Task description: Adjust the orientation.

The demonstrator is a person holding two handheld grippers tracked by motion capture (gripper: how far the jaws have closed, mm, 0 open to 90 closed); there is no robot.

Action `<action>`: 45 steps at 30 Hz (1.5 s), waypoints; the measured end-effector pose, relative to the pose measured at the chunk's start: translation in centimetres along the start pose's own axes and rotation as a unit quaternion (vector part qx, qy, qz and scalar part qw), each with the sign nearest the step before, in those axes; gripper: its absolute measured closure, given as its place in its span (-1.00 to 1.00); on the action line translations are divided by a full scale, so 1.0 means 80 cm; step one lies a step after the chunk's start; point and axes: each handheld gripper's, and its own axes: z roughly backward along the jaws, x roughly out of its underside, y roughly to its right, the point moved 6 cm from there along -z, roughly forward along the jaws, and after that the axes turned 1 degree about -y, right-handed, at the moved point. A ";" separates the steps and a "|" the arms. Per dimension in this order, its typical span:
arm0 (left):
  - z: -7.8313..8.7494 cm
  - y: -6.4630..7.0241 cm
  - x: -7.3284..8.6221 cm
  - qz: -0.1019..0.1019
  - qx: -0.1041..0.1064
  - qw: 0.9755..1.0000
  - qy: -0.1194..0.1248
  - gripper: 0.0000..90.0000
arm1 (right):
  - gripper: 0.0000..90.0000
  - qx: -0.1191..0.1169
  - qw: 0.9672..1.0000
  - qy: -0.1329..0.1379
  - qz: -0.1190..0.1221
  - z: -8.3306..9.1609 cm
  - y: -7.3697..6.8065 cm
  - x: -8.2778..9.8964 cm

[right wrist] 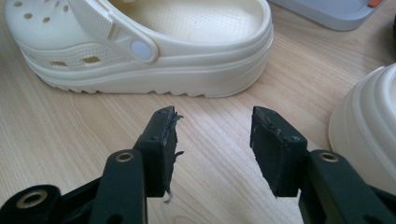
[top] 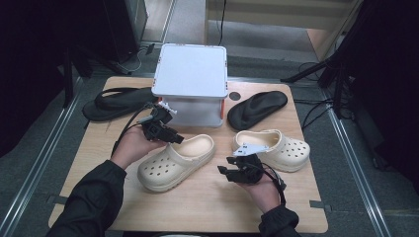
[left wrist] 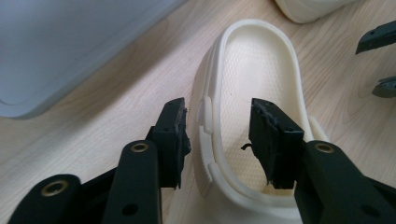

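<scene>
At nine o'clock on the pale wooden table (top: 207, 207), a black foam flip-flop sandal (top: 116, 102) lies along the far-left edge. Just toward the centre, the person's left hand (top: 134, 144) holds the left gripper (top: 174, 138) with its tips at the heel end of a cream perforated foam clog (top: 175, 161), which lies near six o'clock with its toe toward seven. In the left gripper view the jaws stand parted astride the clog's heel rim (left wrist: 212, 126), one outside the wall and one over the footbed, gripping nothing. At twelve o'clock stands a white square lidded plastic box (top: 191, 81) with orange latches. Below centre-right, the right gripper (top: 223, 170) hovers at five o'clock, held by the right hand (top: 262, 190); its jaws gape over bare wood beside the first clog. A second cream clog (top: 276, 148) rests at three o'clock, and a second black flip-flop (top: 257, 107) lies at one o'clock, near the box.
</scene>
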 end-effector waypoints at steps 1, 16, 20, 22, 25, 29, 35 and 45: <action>0.005 0.001 -0.001 0.002 0.000 1.000 0.009 0.22 | 0.16 -0.001 1.000 0.002 0.000 0.001 0.000 -0.001; 0.046 0.013 0.038 0.019 -0.023 0.996 0.082 0.71 | 0.87 -0.039 0.999 0.013 -0.015 0.002 -0.001 -0.016; 0.052 0.018 0.055 0.014 -0.033 0.995 0.088 0.98 | 1.00 -0.042 0.999 0.016 -0.013 -0.001 0.001 -0.023; 0.055 0.021 0.064 0.019 -0.033 0.995 0.090 1.00 | 1.00 -0.042 0.999 0.017 -0.009 -0.003 0.001 -0.027; 0.056 0.027 0.081 0.026 -0.037 0.994 0.095 1.00 | 1.00 -0.039 0.999 0.021 -0.003 -0.009 0.001 -0.036; 0.050 0.035 0.104 0.038 -0.045 0.994 0.095 1.00 | 1.00 -0.039 0.999 0.028 0.004 -0.018 0.001 -0.044; 0.038 0.052 0.127 0.046 -0.055 0.993 0.096 1.00 | 1.00 -0.038 0.999 0.029 0.003 -0.033 0.007 -0.056; 0.021 0.064 0.146 0.051 -0.060 0.993 0.089 1.00 | 1.00 -0.045 0.999 0.017 0.014 -0.059 0.011 -0.070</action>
